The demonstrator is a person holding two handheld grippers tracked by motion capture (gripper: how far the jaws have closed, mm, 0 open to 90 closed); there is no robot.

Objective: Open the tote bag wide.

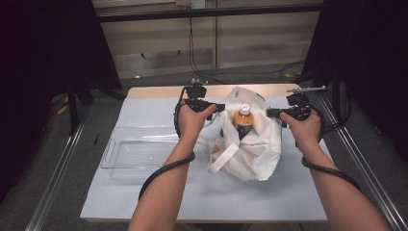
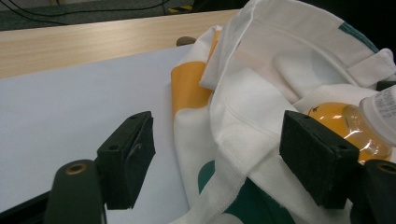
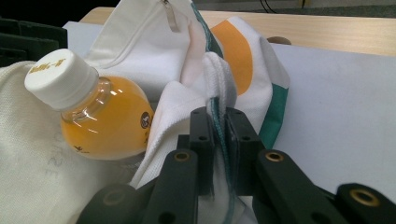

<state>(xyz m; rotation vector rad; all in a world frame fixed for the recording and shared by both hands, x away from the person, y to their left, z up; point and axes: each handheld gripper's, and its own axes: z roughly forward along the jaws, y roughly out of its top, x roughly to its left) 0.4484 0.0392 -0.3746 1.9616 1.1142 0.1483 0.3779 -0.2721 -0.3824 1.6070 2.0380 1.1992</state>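
A white cloth bag [image 1: 255, 149] with orange and green patches lies on the white table cover, its mouth facing up. A bottle of orange drink [image 1: 244, 120] with a white cap stands inside it. My right gripper [image 3: 218, 119] is shut on the bag's right rim [image 3: 215, 79], with the bottle [image 3: 100, 119] just to its left. In the high view this gripper [image 1: 270, 112] sits at the bag's right edge. My left gripper [image 2: 217, 144] is open, its jaws on either side of the bag's left rim [image 2: 233, 116] without pressing it; in the high view it [image 1: 222, 107] is at the bag's left edge.
A clear plastic tray [image 1: 139, 154] lies on the table cover [image 1: 144, 197] left of the bag. A bag strap [image 1: 226, 158] trails toward the front. The wooden tabletop's far edge [image 1: 159, 91] shows behind. Metal rails run along both sides of the table.
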